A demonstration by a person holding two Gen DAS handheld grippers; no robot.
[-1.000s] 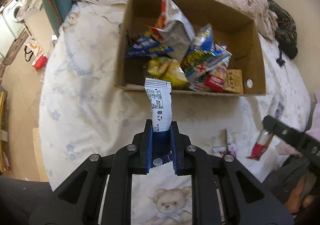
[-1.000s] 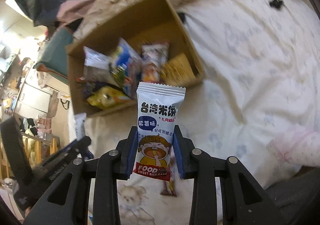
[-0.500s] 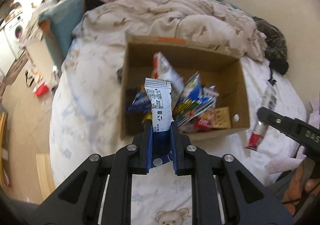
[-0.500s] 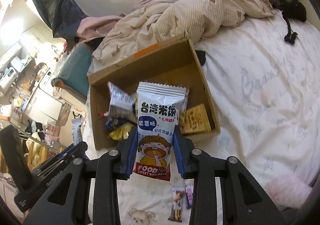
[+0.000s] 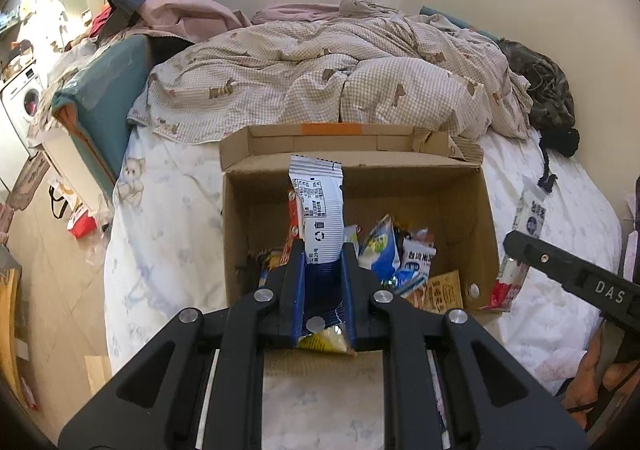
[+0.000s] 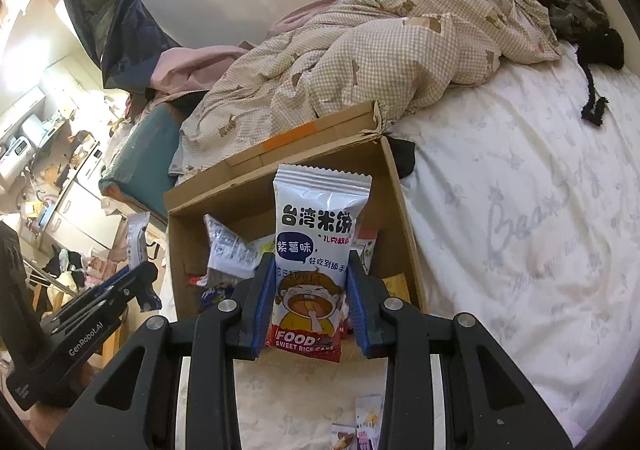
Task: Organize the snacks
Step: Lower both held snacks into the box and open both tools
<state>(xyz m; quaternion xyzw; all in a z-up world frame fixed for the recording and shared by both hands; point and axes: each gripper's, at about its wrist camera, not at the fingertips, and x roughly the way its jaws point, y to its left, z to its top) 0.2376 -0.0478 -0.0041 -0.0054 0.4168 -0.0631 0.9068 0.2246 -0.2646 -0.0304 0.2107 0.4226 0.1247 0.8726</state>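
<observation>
Looking along the left gripper (image 5: 322,262), its jaws are clamped on an upright white snack packet (image 5: 318,210), back side showing, which stands over the near rim of the open cardboard box (image 5: 236,234). Loose snack bags (image 5: 384,250) fill the box floor toward 3 o'clock; its far wall and folded flap sit at 12 o'clock against the checked duvet (image 5: 320,78). Bare sheet (image 5: 168,234) runs at 9 o'clock to the bed edge. The right gripper (image 5: 520,250) enters at 3 o'clock.

From the right wrist, the right gripper (image 6: 311,282) is clenched on a rice cake packet (image 6: 316,246), upright before the box (image 6: 404,218). Open sheet (image 6: 520,234) spreads at 3 o'clock; two small packets (image 6: 360,426) lie at 6 o'clock.
</observation>
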